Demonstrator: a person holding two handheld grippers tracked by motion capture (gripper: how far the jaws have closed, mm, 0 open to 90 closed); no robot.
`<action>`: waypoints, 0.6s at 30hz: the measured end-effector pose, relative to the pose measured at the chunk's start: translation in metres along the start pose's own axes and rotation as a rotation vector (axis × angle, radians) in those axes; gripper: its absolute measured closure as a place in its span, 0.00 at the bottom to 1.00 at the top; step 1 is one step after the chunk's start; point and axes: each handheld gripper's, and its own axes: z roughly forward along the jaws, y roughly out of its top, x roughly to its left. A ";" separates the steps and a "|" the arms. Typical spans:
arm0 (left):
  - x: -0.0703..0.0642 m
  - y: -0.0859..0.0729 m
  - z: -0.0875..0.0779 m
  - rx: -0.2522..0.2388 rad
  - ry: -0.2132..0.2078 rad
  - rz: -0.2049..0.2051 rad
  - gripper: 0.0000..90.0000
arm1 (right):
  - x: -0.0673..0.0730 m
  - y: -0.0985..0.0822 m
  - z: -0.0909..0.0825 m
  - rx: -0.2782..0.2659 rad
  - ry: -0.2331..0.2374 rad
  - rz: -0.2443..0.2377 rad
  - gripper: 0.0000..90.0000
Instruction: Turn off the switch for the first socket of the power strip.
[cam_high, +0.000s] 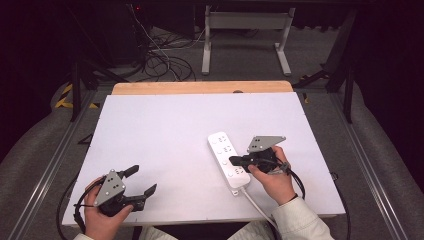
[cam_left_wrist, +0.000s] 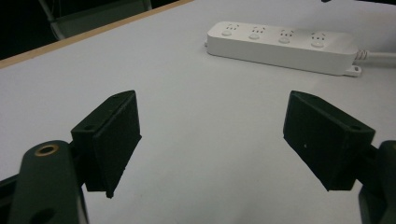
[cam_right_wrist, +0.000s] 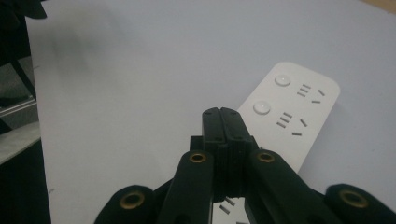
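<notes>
A white power strip with several sockets and round buttons lies on the white tabletop, right of centre. My right gripper hovers over the strip's near half with its jaws pressed together and nothing between them. In the right gripper view the shut gripper points over the power strip, hiding part of it. My left gripper rests at the front left, open and empty. In the left gripper view the gripper stands wide apart, with the power strip farther off.
The strip's white cable runs off the front edge beside the person's right sleeve. A wooden table edge shows beyond the white board. Cables and a metal table frame lie on the floor behind.
</notes>
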 end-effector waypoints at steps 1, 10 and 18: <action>0.000 0.000 0.000 0.000 0.001 0.001 0.21 | 0.000 0.000 0.004 0.035 0.002 -0.003 1.00; 0.000 0.000 0.000 0.001 0.002 0.001 0.21 | 0.003 -0.001 0.015 0.132 -0.003 -0.019 1.00; 0.000 0.000 0.001 0.001 0.001 -0.002 0.21 | 0.004 -0.003 0.024 0.195 0.000 -0.023 1.00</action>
